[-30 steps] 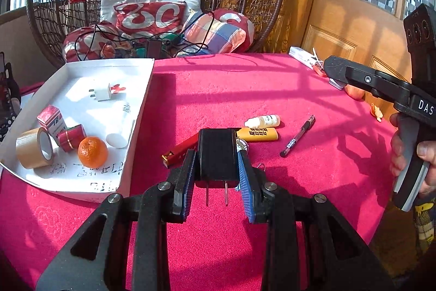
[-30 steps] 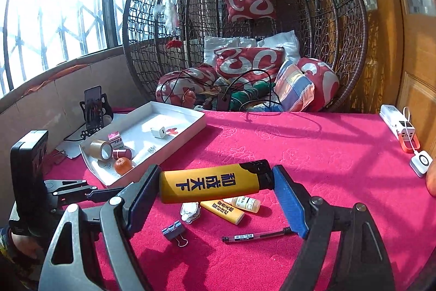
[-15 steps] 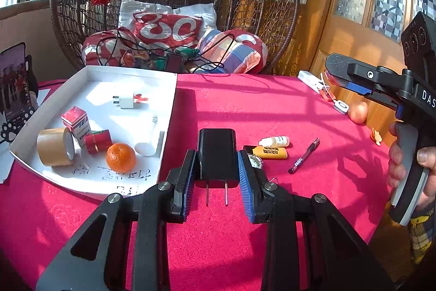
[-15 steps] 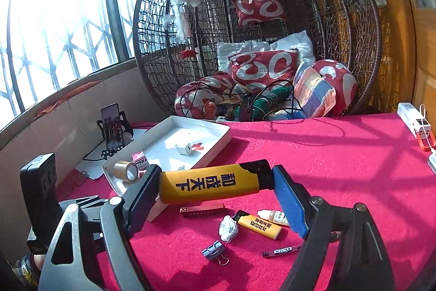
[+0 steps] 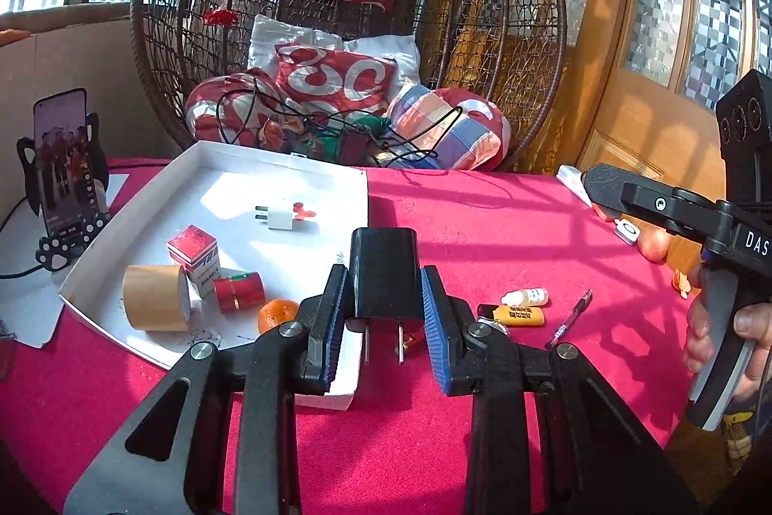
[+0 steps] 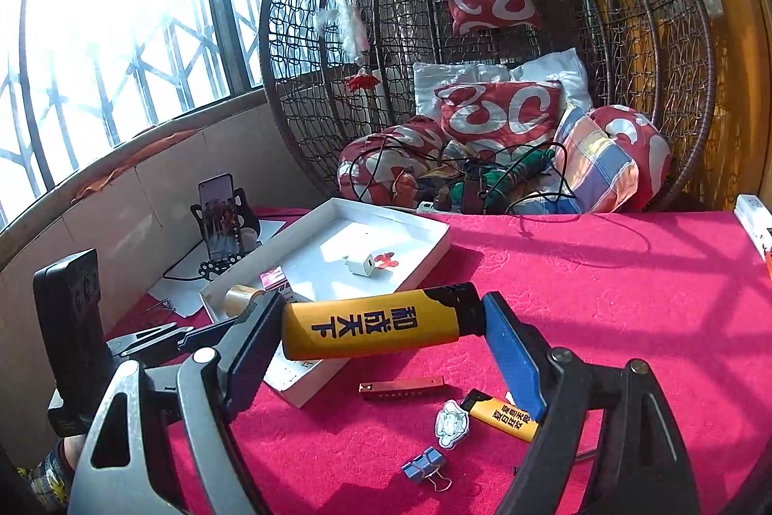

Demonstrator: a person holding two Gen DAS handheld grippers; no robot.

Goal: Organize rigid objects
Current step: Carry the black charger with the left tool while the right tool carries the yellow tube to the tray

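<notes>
My left gripper (image 5: 383, 307) is shut on a black plug adapter (image 5: 384, 271), prongs toward me, held above the near right corner of the white tray (image 5: 284, 170). My right gripper (image 6: 381, 324) is shut on a yellow lighter (image 6: 371, 327) held crosswise, above the tray's near corner (image 6: 304, 394). The tray holds a white charger (image 5: 282, 217), a red box (image 5: 195, 257), a tape roll (image 5: 154, 298), a red cylinder (image 5: 239, 290) and an orange (image 5: 277, 312). The right gripper also shows at the right of the left wrist view (image 5: 598, 184).
On the red tablecloth (image 5: 482, 225) lie a second yellow lighter (image 6: 502, 418), a dropper bottle (image 5: 526, 298), a pen (image 5: 569, 319), a red harmonica (image 6: 400, 387), a blue binder clip (image 6: 427, 469) and a small sticker (image 6: 451, 423). A phone on a stand (image 5: 62, 167) stands left. A wicker chair (image 5: 366, 32) is behind.
Both grippers have lifted and moved left toward the tray with their objects still held. The tray now sits under the left gripper's tips.
</notes>
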